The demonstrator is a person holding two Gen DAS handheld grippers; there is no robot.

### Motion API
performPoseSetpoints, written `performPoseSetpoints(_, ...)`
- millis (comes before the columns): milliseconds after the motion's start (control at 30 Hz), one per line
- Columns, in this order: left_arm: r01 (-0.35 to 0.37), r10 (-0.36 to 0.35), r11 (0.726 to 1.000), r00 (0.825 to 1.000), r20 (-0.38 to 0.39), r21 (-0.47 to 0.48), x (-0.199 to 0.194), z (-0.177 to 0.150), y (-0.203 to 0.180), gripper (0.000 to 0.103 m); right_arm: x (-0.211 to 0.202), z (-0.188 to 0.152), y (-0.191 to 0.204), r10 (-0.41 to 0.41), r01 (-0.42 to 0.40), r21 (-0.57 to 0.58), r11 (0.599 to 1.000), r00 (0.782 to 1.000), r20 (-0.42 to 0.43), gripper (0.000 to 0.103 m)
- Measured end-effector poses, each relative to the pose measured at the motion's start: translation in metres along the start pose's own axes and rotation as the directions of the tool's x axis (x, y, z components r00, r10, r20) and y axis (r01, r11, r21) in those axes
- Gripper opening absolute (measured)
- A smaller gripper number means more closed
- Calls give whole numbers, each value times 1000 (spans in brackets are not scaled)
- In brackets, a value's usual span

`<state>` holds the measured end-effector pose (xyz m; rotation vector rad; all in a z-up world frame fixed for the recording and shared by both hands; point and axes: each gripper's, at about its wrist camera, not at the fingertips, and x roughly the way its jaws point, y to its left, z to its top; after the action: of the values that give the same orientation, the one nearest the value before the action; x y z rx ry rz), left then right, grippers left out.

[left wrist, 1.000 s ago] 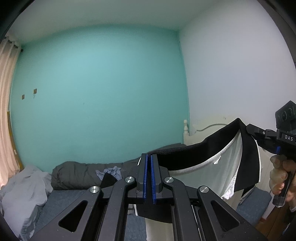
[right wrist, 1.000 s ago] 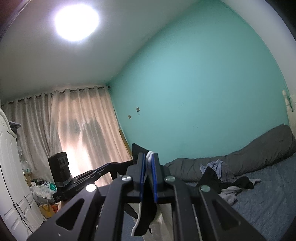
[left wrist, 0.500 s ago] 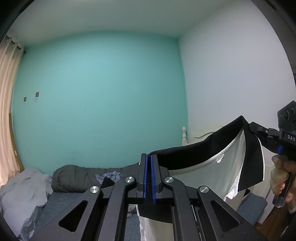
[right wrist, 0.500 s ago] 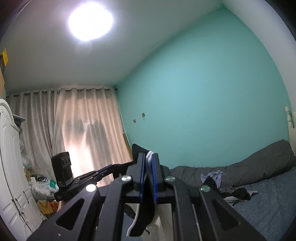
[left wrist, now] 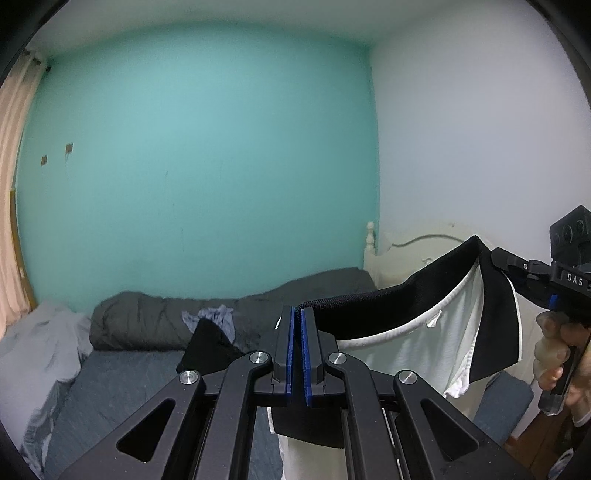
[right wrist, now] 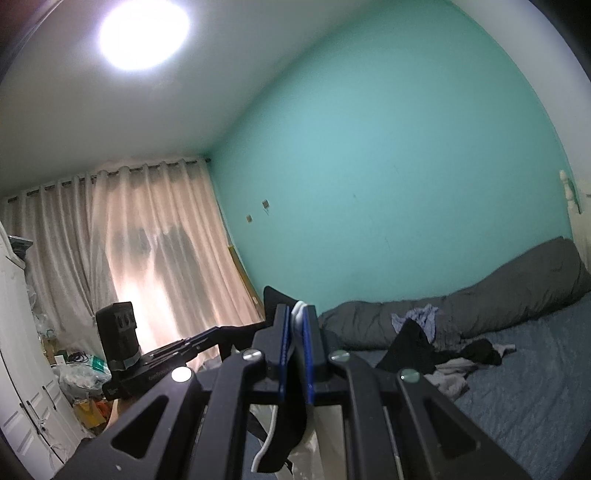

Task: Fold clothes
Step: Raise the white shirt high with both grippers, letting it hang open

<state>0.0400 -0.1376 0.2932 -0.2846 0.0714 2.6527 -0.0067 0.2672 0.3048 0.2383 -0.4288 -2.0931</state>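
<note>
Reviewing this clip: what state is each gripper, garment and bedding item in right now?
Left gripper: shut on garment.
Right gripper: shut on garment.
Black-and-white garment: held up, stretched between both grippers.
Dark grey duvet: rolled against the wall.
Loose clothes pile: crumpled on the bed.
Beige curtains: drawn.

Room dim, cool cast. Main source: round white ceiling lamp (right wrist: 144, 33), blown out to glare with a soft halo in the right wrist view. Secondary glow through pale pink pleated curtains (right wrist: 147, 251), backlit. Fisheye bends the flat turquoise wall (left wrist: 199, 166) and both frames vignette black at corners. Distant crumpled grey duvet (left wrist: 155, 321) slightly soft; close black linkages sharp.
</note>
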Motion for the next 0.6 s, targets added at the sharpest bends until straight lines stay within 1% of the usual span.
performPoseSetpoints(133,-1,0,1000,999,-40,-19,38,-13,18,4,30,-9,-31,-13,14,28,1000,999,-31,7)
performPoseSetpoints(200,-1,0,1000,998,-61,-25,59,-19,21,4,46,-14,-49,-24,26,38,999,999,-48,7)
performPoseSetpoints(267,-4,2,1000,996,-86,-25,90,-26,28,4,60,-21,-67,-36,39,48,998,997,-67,7)
performPoseSetpoints(400,-5,-1,999,989,-146,-38,149,-54,32,4,96,-39,-109,-56,65,80,995,993,-108,7)
performPoseSetpoints(500,-3,-7,998,983,-186,-56,193,-76,37,4,126,-59,-150,-80,96,107,990,986,-146,7)
performPoseSetpoints(600,-1,-17,997,971,-238,-76,242,-105,44,4,152,-79,-187,-98,122,124,985,979,-181,7)
